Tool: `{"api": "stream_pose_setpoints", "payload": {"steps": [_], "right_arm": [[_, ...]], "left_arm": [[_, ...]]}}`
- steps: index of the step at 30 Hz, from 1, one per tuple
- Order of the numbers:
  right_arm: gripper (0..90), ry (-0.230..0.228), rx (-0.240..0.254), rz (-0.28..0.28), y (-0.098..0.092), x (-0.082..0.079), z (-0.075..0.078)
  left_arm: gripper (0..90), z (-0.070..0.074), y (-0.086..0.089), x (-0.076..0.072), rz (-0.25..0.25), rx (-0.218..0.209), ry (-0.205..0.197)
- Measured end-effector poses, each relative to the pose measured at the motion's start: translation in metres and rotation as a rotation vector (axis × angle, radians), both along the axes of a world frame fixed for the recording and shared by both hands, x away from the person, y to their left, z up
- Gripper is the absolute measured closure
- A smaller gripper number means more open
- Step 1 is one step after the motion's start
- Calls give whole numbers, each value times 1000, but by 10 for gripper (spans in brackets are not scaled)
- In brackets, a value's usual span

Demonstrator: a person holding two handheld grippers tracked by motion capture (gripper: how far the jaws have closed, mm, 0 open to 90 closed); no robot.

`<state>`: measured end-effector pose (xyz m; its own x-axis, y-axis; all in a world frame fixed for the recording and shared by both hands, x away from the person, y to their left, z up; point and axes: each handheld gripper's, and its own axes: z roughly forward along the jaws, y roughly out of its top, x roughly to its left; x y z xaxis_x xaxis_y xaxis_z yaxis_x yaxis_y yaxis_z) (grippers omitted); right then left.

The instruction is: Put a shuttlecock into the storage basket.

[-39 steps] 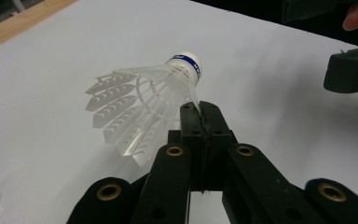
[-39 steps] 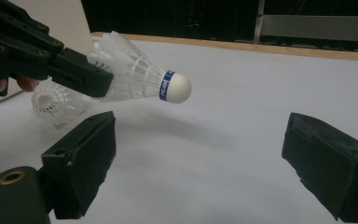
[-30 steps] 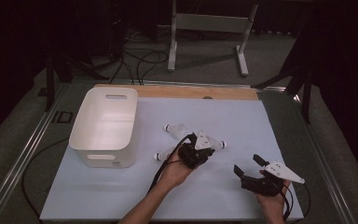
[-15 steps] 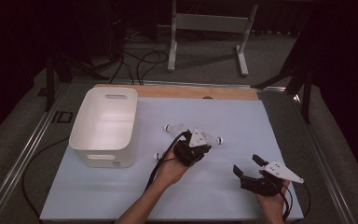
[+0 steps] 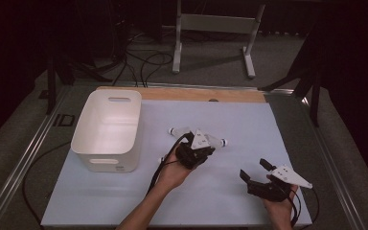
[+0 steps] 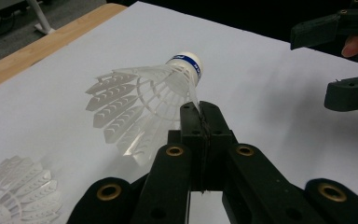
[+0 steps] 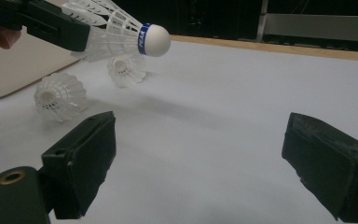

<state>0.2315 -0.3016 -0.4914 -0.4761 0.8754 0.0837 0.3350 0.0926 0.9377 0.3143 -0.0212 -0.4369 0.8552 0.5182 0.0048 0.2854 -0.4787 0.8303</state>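
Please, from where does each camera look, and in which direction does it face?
High view: above the person's side, facing forward and down on the table; both forearms show.
Left gripper view: on the left gripper, along jaws shut on a shuttlecock.
Right gripper view: on the right gripper, jaws open, facing the bin.
Shared: the held shuttlecock.

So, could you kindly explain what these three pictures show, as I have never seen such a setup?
A person works at a table, holding a hand-held gripper in each hand. The high view looks down from above; the other two pictures come from cameras riding on each gripper. The left hand-held gripper is shut on the skirt of a white shuttlecock, lifted off the surface. The right hand-held gripper waits open and holds nothing. Two more shuttlecocks lie on the table, and a white bin stands at the left.
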Motion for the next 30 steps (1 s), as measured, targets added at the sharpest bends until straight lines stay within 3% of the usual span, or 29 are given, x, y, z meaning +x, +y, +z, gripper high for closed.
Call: {"api": "stream_pose_setpoints", "payload": {"steps": [30], "right_arm": [[99, 1, -1, 0, 0, 0, 0]], "left_arm": [[900, 7, 12, 2, -18, -12, -4]]}}
